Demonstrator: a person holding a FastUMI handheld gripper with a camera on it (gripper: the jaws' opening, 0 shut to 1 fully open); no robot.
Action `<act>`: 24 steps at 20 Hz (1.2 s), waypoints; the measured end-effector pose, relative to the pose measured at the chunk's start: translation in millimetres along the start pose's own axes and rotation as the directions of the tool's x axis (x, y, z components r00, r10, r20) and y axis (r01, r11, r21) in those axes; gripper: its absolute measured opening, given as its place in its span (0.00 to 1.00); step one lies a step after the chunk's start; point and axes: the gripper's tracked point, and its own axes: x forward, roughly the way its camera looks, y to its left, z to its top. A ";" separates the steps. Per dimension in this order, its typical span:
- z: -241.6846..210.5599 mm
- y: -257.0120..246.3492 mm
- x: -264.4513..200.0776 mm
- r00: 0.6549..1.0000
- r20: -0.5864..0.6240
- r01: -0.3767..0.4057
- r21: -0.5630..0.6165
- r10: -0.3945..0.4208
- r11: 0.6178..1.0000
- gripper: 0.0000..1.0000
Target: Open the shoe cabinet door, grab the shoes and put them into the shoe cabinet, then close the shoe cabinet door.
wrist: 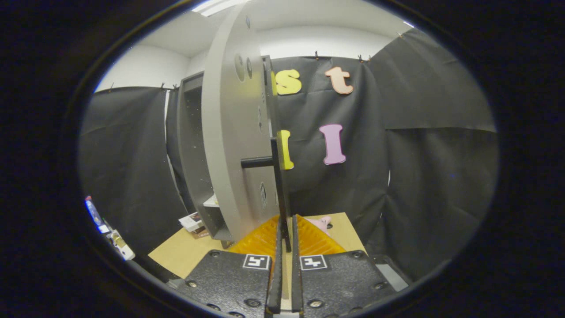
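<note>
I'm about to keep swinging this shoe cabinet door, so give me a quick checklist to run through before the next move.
1. Tongs on the black door handle: ok, the bar runs down between the orange fingers, which are nearly together.
2. Firm pressure from both fingers: cannot tell.
3. Grey door swung away from the cabinet: ok, the dark interior shows beside it.
4. Shoe ready to pick up: cannot tell, something pink lies on the wooden table beyond the fingers.
5. Door's path: ok, nothing against its face.
</note>
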 end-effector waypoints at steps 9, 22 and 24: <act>-53.2 30.9 -94.7 0.983 0.071 0.175 -0.095 -0.169 0.980 0.98; -280.8 191.3 -18.7 0.966 -0.240 -0.108 -0.051 0.093 0.993 1.00; -300.7 204.8 1.2 0.952 -0.284 -0.128 -0.031 0.114 0.991 1.00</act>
